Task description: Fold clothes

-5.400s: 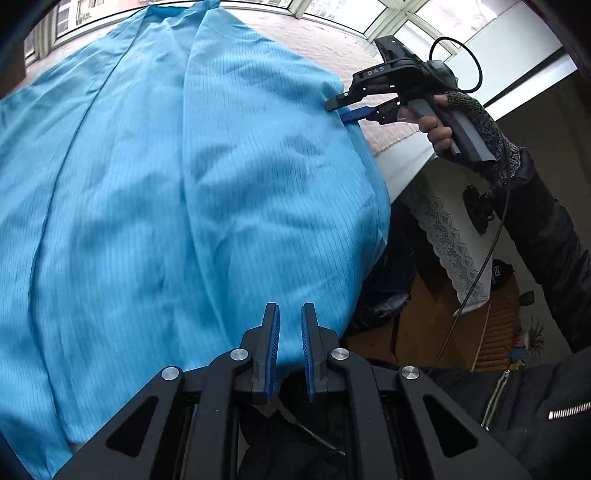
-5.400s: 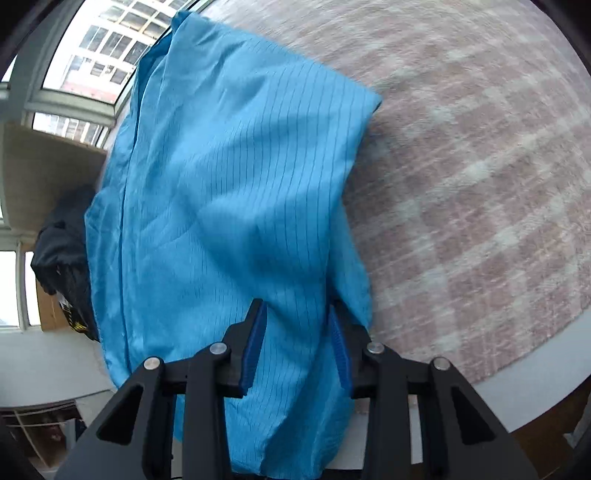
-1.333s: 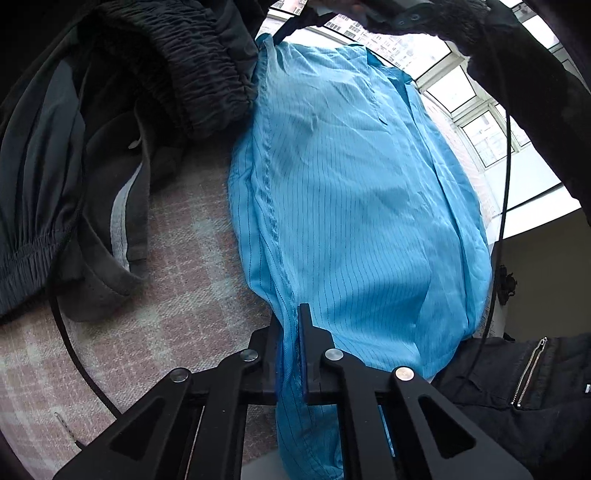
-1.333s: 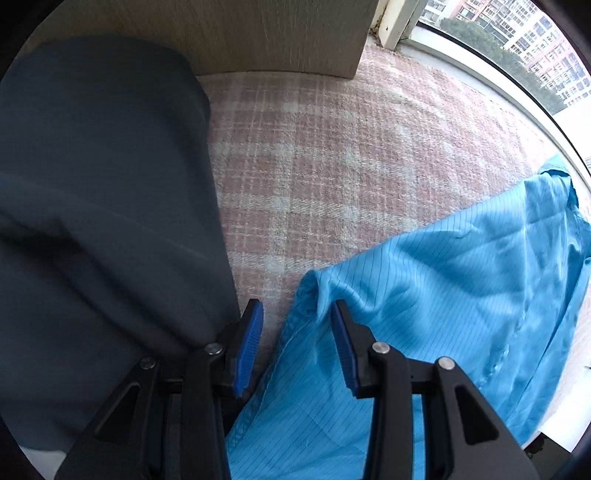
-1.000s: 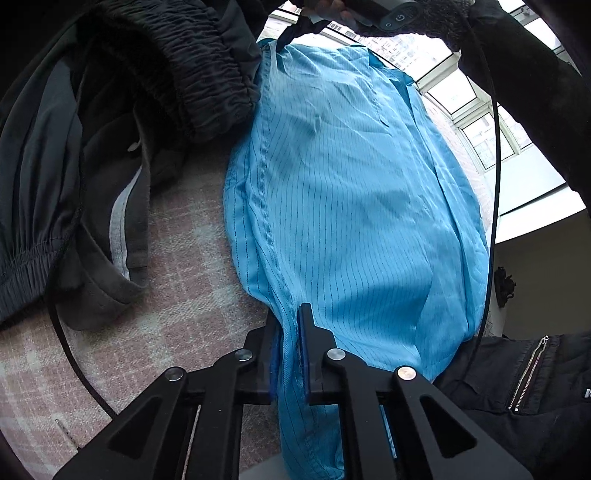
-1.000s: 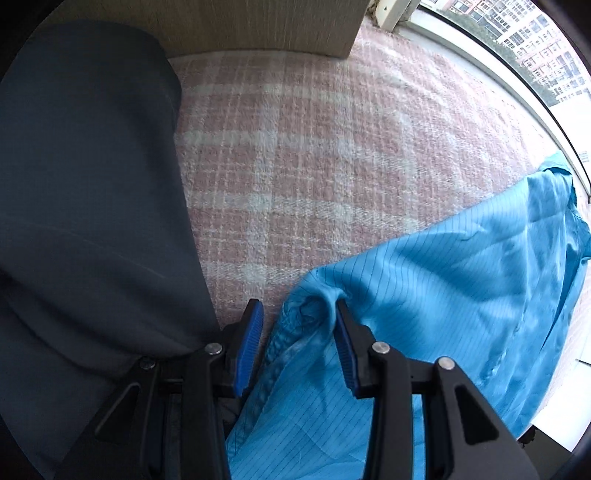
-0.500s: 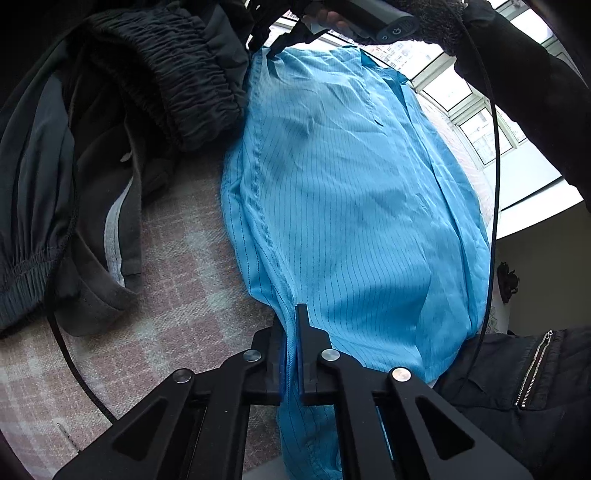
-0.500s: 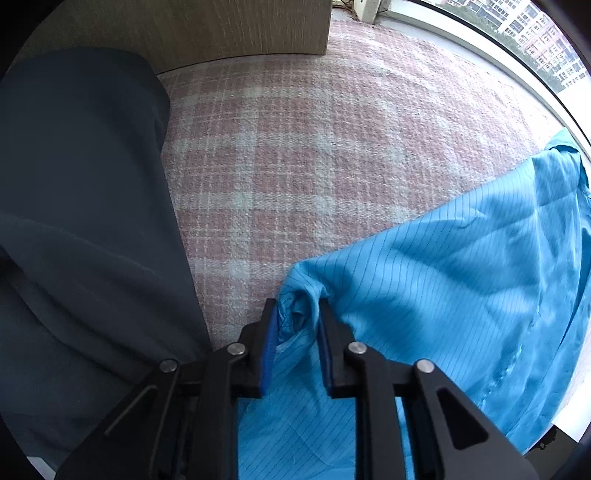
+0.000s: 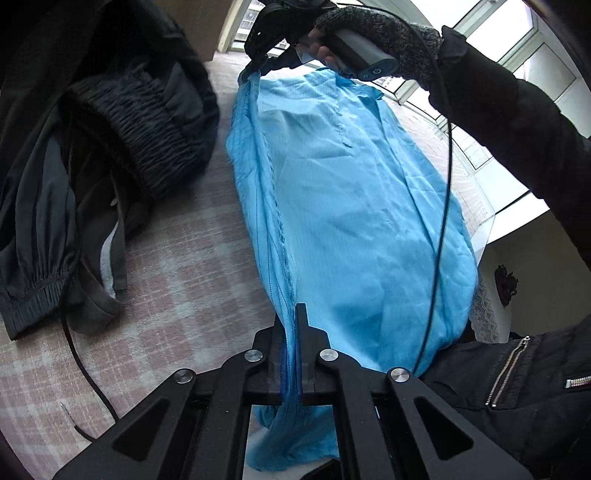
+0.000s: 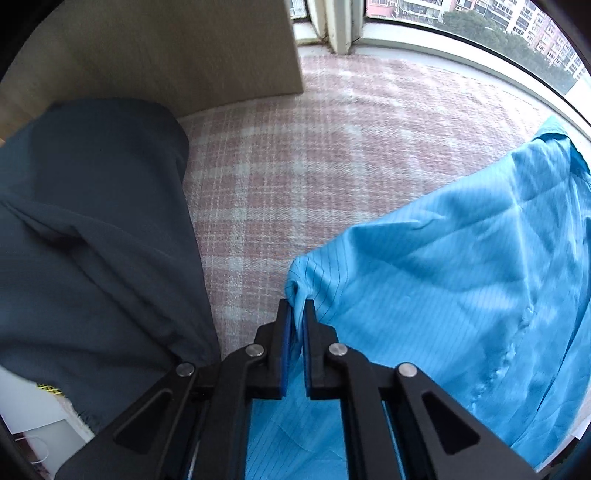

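A light blue pinstriped garment (image 9: pixel 351 206) lies stretched over the pink plaid surface (image 9: pixel 192 258). My left gripper (image 9: pixel 291 314) is shut on its near edge. My right gripper (image 10: pixel 295 306) is shut on a bunched corner of the same garment (image 10: pixel 461 277) and lifts it off the surface. In the left wrist view the right gripper (image 9: pixel 258 62) shows at the far end of the garment, held by a gloved hand (image 9: pixel 376 40).
Dark grey and black clothes (image 9: pixel 103 140) lie to the left of the blue garment, also seen in the right wrist view (image 10: pixel 92 258). A wooden panel (image 10: pixel 166 55) stands behind them. Windows (image 10: pixel 461 22) line the far edge. A black cable (image 9: pixel 88 376) crosses the surface.
The right gripper closed on the garment's corner and raised it. The left gripper kept its hold, and the blue edge between the two grippers is pulled tauter and lifted.
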The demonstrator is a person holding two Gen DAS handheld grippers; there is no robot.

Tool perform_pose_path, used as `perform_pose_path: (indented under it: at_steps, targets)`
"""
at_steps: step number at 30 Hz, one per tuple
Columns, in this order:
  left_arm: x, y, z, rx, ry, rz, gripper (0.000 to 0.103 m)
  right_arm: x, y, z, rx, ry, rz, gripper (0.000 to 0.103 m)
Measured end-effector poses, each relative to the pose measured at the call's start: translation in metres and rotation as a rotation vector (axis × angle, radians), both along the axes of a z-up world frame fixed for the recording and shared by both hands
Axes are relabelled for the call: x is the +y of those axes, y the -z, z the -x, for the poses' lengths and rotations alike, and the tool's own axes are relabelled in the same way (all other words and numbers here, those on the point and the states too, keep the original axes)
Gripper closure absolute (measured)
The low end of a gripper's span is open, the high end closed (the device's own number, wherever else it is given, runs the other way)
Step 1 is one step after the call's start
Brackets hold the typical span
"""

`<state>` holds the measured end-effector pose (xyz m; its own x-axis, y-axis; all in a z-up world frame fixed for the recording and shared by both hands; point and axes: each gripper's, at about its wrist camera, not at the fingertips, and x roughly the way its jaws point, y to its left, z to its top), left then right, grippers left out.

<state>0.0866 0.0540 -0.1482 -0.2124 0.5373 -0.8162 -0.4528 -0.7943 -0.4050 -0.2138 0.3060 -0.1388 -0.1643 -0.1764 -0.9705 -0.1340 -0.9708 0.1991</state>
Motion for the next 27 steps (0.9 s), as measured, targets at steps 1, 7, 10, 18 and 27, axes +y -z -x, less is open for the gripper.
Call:
perform_pose_path:
  at_steps: [1, 7, 10, 18, 27]
  targets:
    - [0.007, -0.005, -0.003, 0.01, 0.002, 0.01, 0.101, 0.009, -0.005, -0.004, 0.012, 0.004, 0.016, 0.098]
    - [0.063, -0.034, -0.028, 0.07, 0.052, 0.072, 0.101, 0.068, -0.023, -0.053, 0.073, 0.049, 0.078, 0.098]
    - [0.098, -0.043, -0.041, 0.097, 0.087, 0.1, 0.101, 0.099, -0.03, -0.078, 0.102, 0.074, 0.105, 0.098]
    - [0.18, -0.025, -0.073, 0.095, 0.169, 0.184, 0.101, 0.174, -0.023, -0.135, 0.136, 0.14, 0.155, 0.098]
    - [0.187, 0.006, -0.086, 0.012, 0.046, 0.176, 0.098, 0.199, 0.036, -0.156, 0.077, 0.149, 0.107, 0.098]
